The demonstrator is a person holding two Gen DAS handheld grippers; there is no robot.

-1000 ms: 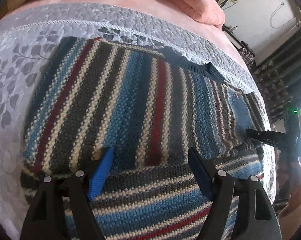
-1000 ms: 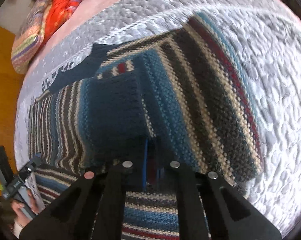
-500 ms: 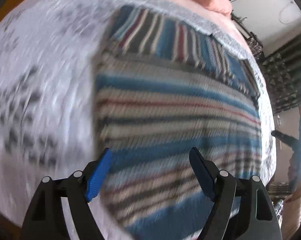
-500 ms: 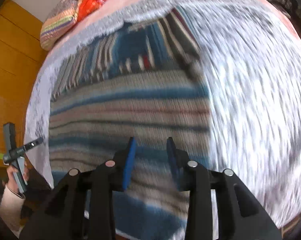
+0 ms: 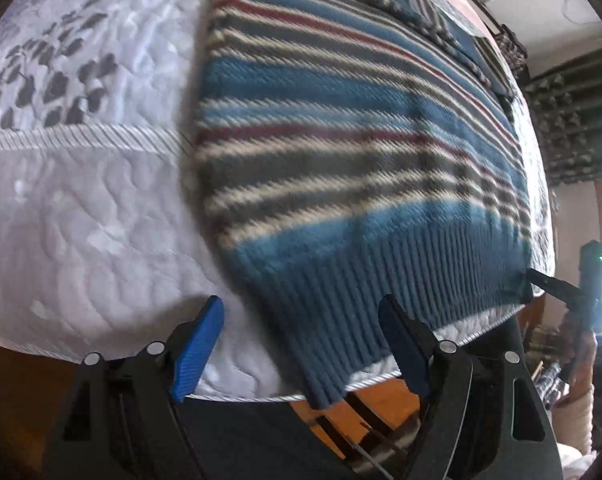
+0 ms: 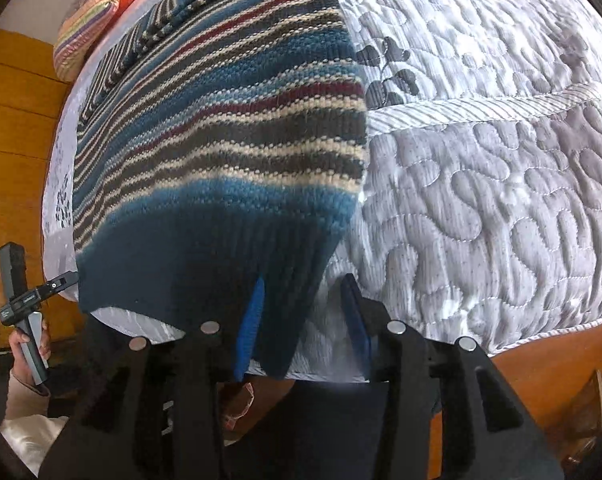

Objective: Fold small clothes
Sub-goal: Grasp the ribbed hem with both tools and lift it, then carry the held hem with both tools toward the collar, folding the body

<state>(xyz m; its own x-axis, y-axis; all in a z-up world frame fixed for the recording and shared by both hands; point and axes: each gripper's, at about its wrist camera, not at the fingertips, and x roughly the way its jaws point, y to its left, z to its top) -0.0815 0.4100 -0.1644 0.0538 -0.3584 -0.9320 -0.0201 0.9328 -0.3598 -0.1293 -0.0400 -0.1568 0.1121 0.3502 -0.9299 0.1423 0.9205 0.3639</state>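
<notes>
A knitted sweater (image 5: 361,160) striped blue, grey, cream and red lies flat on the bed, its ribbed blue hem at the near edge. One hem corner (image 5: 321,380) hangs over the bed edge between the fingers of my open left gripper (image 5: 301,348). In the right wrist view the sweater (image 6: 229,120) fills the left half. Its other hem corner (image 6: 281,320) lies between the fingers of my open right gripper (image 6: 301,324). Each view shows the other gripper at the far hem corner: the right gripper (image 5: 557,288) and the left gripper (image 6: 41,292), held by a hand (image 6: 29,344).
The grey-white quilted bedspread (image 6: 481,160) has a leaf print (image 5: 53,80). The bed edge (image 5: 101,352) runs just ahead of both grippers, with orange wood (image 6: 541,368) below. Colourful bedding (image 6: 85,40) is piled at the head end. Dark curtains (image 5: 573,128) hang at the right.
Both grippers pulled back from the sweater's upper part to its hem at the near bed edge. The right gripper, shut on fabric a second ago, has opened.
</notes>
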